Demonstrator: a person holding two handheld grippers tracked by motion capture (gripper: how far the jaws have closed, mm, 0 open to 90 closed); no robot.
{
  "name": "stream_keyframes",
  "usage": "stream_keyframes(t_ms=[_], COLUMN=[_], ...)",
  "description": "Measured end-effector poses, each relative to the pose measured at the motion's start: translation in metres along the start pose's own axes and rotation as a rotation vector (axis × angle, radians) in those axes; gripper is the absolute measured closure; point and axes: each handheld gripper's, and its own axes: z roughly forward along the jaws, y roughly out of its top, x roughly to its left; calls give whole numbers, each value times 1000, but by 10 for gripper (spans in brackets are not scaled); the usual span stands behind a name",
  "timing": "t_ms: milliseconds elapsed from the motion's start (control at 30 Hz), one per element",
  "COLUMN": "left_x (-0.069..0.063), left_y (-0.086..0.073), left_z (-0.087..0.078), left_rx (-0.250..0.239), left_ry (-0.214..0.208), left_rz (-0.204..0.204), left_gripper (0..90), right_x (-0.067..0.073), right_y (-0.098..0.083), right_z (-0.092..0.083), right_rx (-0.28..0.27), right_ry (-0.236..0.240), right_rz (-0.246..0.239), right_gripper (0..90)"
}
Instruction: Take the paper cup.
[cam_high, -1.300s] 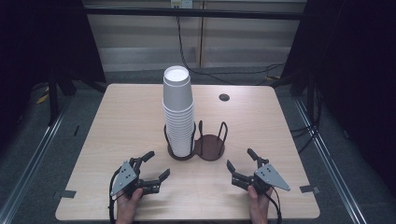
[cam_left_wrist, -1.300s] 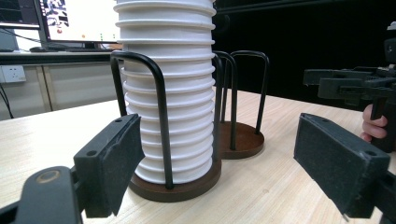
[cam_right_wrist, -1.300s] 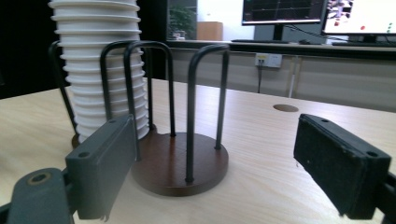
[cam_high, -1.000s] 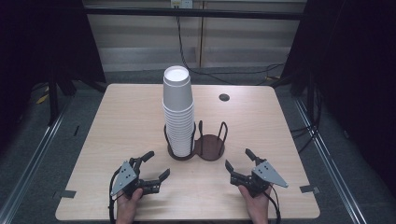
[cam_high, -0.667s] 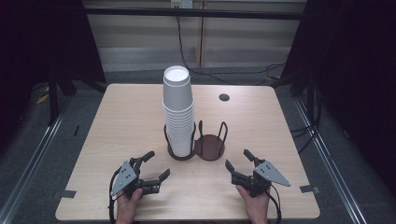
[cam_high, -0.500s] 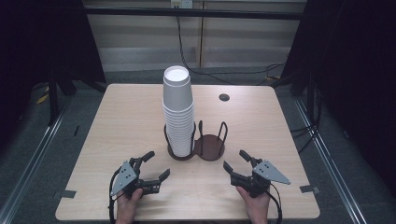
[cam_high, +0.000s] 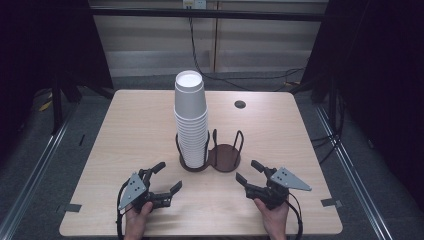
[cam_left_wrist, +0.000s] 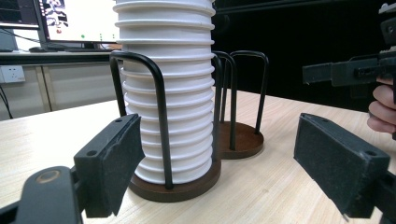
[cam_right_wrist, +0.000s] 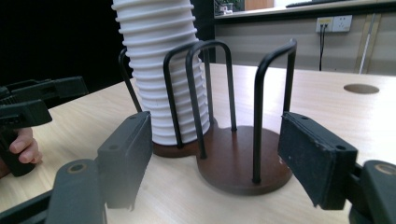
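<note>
A tall stack of white paper cups (cam_high: 190, 120) stands in the left ring of a dark wire two-ring holder (cam_high: 225, 157) at mid-table; the right ring is empty. My left gripper (cam_high: 169, 175) rests near the front edge, left of the holder, jaws apart with nothing between them. In the left gripper view the cup stack (cam_left_wrist: 168, 93) lies beyond its gripper (cam_left_wrist: 217, 140). My right gripper (cam_high: 246, 170) sits front right of the holder. Its jaws have just been closing and still stand apart on nothing. The right gripper view frames the empty ring (cam_right_wrist: 243, 158) beyond its gripper (cam_right_wrist: 215, 135).
The wooden table (cam_high: 125, 130) has a round cable hole (cam_high: 240, 104) at the back right. Bits of tape mark its front corners. Dark curtains and floor rails flank the table. Each hand's gripper shows off to the side in the other's view.
The right gripper's jaws have drawn closer together and the hand has edged slightly toward the holder. The left gripper, cups and holder have not moved.
</note>
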Motion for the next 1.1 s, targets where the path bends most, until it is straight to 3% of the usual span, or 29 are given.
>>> stream_keyframes(t_ms=[133,200,367,400,567,833,1100], left_x=[0,0,0,0,0,0,0], left_y=[0,0,0,0,0,0,0], left_z=[0,0,0,0,0,0,0], left_rx=[0,0,-1,-1,-1,-1,1], left_ry=[0,0,0,0,0,1,0], left_rz=[0,1,1,1,1,0,0], left_gripper=[155,155,155,155,155,155,155], right_x=[2,3,6,7,8,10,11], right_y=[4,6,12,15,21,34,44], right_z=[1,1,1,3,6,12,19], right_rx=[-19,-21,-46,-14,21,44,72], right_ry=[1,28,39,49,87,111,149], right_rz=[-12,-2,-31,-25,-19,-26,-38], right_gripper=[272,309,322,321,282,166,134])
